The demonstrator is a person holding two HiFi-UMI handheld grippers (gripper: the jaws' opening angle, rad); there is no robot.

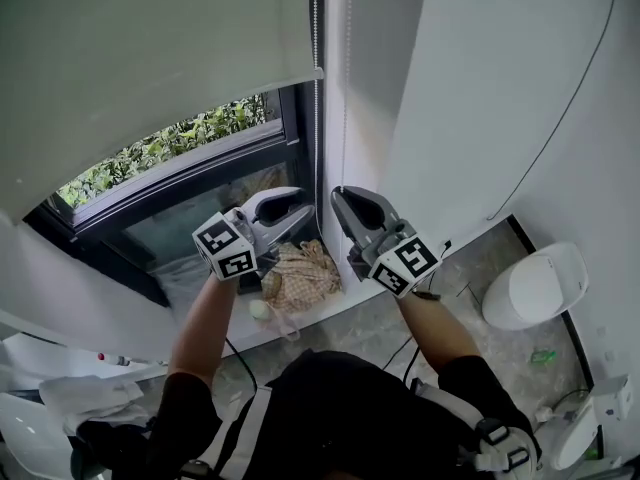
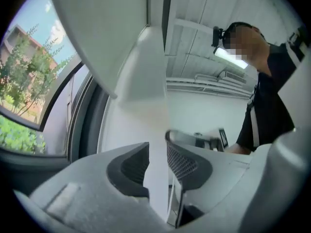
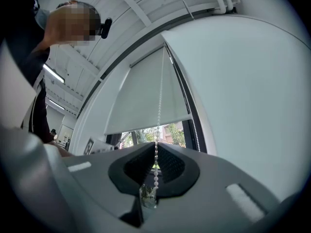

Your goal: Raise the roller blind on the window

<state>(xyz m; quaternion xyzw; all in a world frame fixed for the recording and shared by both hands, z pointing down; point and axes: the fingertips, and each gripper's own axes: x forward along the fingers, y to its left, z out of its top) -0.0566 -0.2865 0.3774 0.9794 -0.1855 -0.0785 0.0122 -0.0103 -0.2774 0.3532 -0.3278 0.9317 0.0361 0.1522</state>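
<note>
The white roller blind (image 1: 150,58) covers the upper part of the window, its bottom bar slanting across the glass; it also shows in the right gripper view (image 3: 146,101). A white bead chain (image 3: 158,110) hangs beside the window frame. My right gripper (image 3: 155,165) is shut on this chain, the beads running up from between its dark pads. In the head view the right gripper (image 1: 338,198) sits just right of the chain strands (image 1: 347,88). My left gripper (image 1: 305,208) is level with it, beside the other strand (image 1: 316,118). Its jaws (image 2: 158,164) stand open with nothing between them.
The dark window frame (image 1: 200,183) and greenery lie under the blind. A checked cloth (image 1: 300,278) lies on the sill. A white rounded bin (image 1: 535,283) stands on the floor at the right, and a thin cable (image 1: 560,118) runs down the white wall.
</note>
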